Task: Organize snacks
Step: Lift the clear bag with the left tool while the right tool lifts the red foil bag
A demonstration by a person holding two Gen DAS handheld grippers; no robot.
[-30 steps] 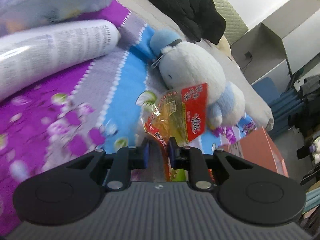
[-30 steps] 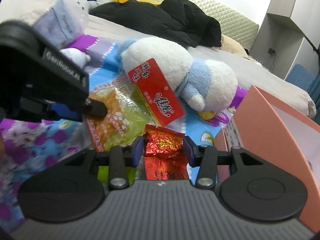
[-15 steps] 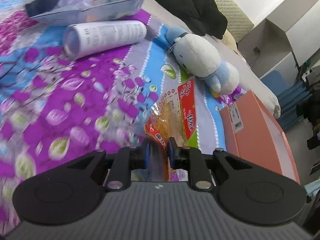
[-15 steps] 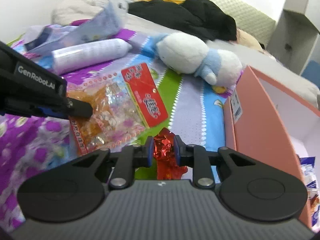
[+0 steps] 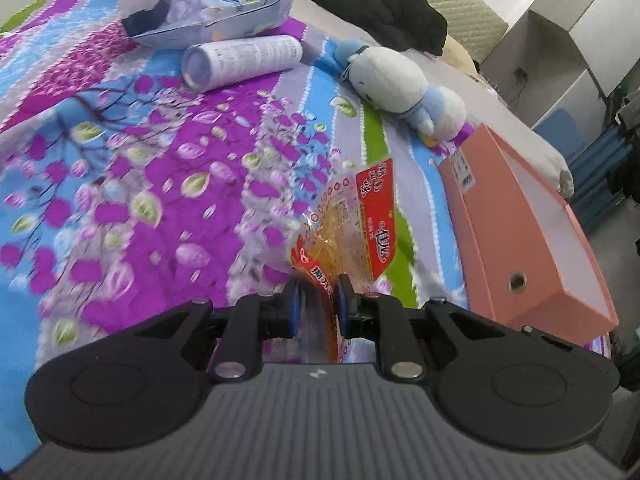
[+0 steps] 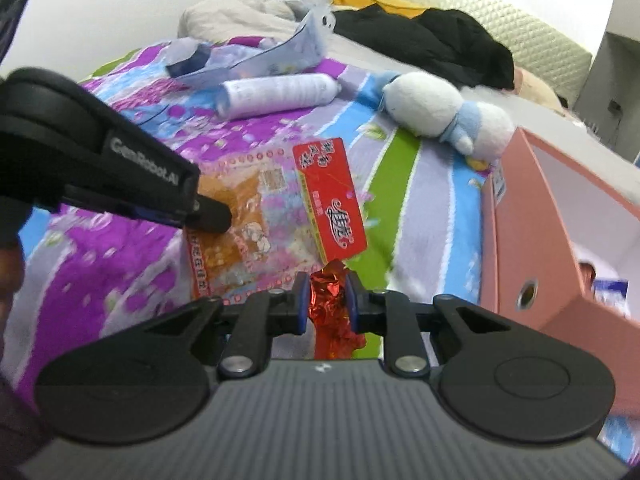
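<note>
My left gripper [image 5: 318, 300] is shut on the lower corner of a clear snack bag [image 5: 348, 224] with a red label, which hangs just above the floral blanket. The right wrist view shows the same bag [image 6: 256, 232] with my left gripper [image 6: 208, 216] coming in from the left. My right gripper [image 6: 327, 300] is shut on a crumpled red foil packet [image 6: 330, 312], its pads pressing both sides. The open pink box [image 5: 520, 240] lies to the right of both grippers. Inside the box [image 6: 532, 216] a few packets show at the far right edge.
A white and blue plush toy [image 5: 400, 76] lies beyond the box. A white cylinder [image 5: 244, 60] and a crumpled plastic bag [image 5: 224, 20] lie further back on the blanket [image 5: 140, 160]. Black clothing [image 6: 432, 36] is heaped at the headboard.
Both grippers have drawn back from the plush toy and risen a little, carrying their packets. The right jaws closed onto the red foil packet. The pink box has come further into view.
</note>
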